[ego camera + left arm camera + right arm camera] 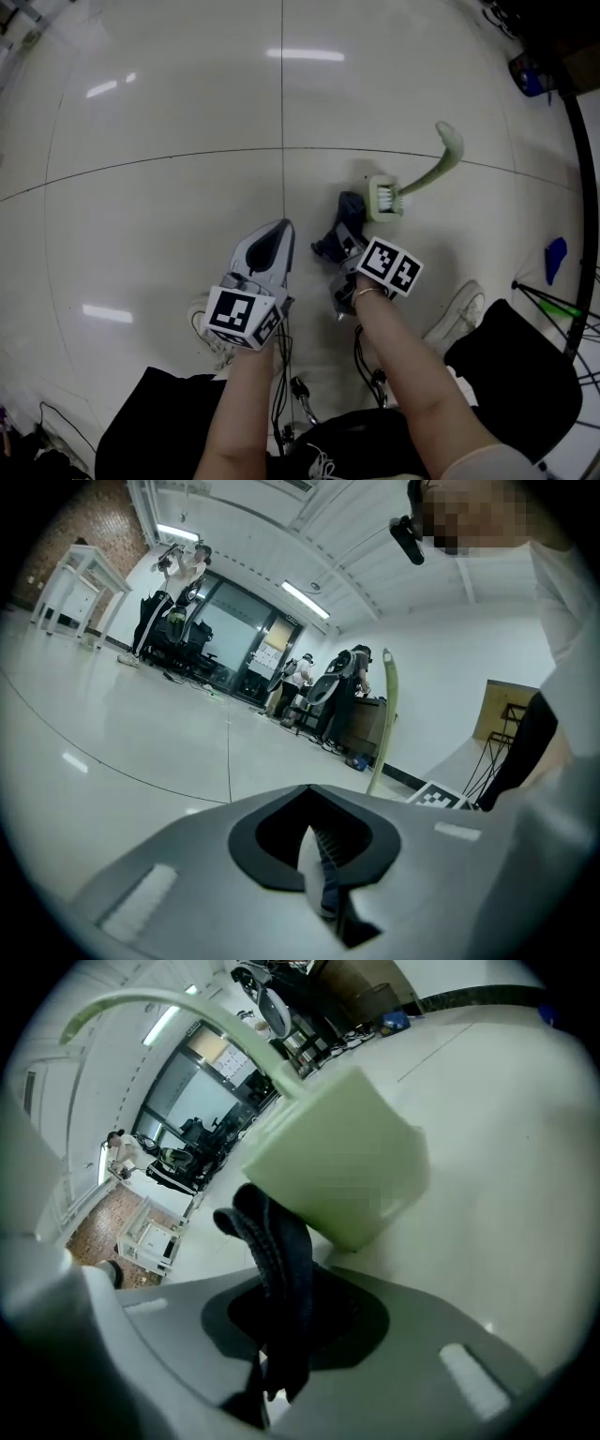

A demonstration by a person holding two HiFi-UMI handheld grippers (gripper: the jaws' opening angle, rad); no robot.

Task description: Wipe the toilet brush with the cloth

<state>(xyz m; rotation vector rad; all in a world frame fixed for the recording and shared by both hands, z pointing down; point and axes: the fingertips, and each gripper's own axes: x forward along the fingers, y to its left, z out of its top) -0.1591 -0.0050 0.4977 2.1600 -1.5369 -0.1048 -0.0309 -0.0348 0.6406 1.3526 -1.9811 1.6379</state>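
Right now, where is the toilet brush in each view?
Head view: toilet brush on the floor, right of centre.
Left gripper view: only its thin handle, upright, right of centre.
Right gripper view: its green head fills the centre.
Landmark: the dark cloth beside the head, in head and right gripper views.

Ceiling strip lights [305, 600] give even, fairly bright light and glare as white streaks on the glossy floor [169, 122]. Every view bulges and darkens toward its edges. The near brush [337, 1157] looks soft, perhaps out of focus.
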